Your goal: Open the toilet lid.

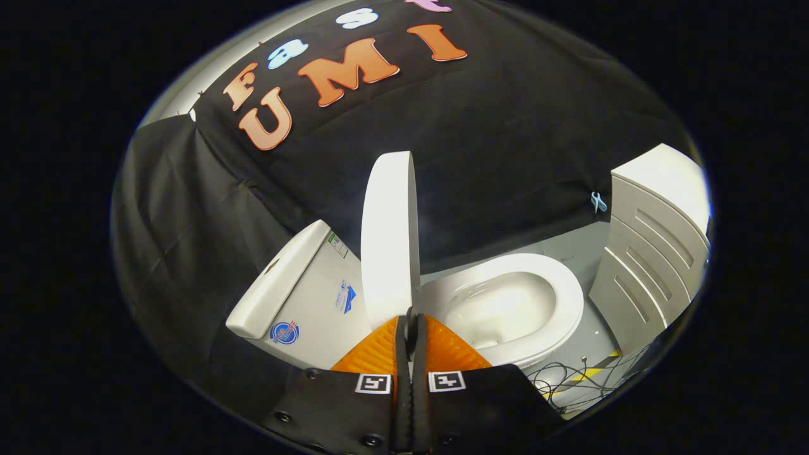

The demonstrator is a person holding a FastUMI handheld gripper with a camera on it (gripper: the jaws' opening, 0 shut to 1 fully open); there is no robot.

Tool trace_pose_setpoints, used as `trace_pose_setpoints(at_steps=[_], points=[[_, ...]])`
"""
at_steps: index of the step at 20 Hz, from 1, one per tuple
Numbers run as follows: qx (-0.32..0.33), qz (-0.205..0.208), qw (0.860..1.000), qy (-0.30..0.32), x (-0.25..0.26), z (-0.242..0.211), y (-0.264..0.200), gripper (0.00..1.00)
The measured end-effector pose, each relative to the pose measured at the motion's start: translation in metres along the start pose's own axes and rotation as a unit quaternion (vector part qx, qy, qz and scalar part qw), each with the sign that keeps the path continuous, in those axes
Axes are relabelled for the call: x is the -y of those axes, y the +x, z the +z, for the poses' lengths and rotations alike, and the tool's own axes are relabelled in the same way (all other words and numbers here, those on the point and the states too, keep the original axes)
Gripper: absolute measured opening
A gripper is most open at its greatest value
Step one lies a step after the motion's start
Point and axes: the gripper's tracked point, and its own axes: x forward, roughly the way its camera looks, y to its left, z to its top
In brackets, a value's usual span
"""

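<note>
The white toilet lid (389, 234) stands raised and nearly upright, seen almost edge-on between the tank (303, 284) and the open bowl. The seat ring (562, 297) lies down around the bowl (499, 309), which is uncovered. My gripper (411, 314) has its orange fingers (379, 351) pressed together with no gap and nothing between them. Their tips sit right at the lid's near edge; whether they touch it is unclear.
A white cabinet (651, 253) with slatted panels stands beyond the bowl on the grey floor. Loose cables (581, 379) and a yellow-black striped tape mark lie on the floor near the bowl's base. Black cloth hangs behind the toilet.
</note>
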Motion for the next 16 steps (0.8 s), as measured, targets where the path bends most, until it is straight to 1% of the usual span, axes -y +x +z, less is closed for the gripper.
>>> trace_pose_setpoints(at_steps=[5,12,16], points=[[0.005,-0.010,1.000,-0.027,-0.023,-0.001,0.003,0.08],[0.012,-0.020,0.995,-0.094,-0.066,-0.006,0.008,0.08],[0.014,-0.016,0.995,-0.101,-0.084,-0.008,0.011,0.08]])
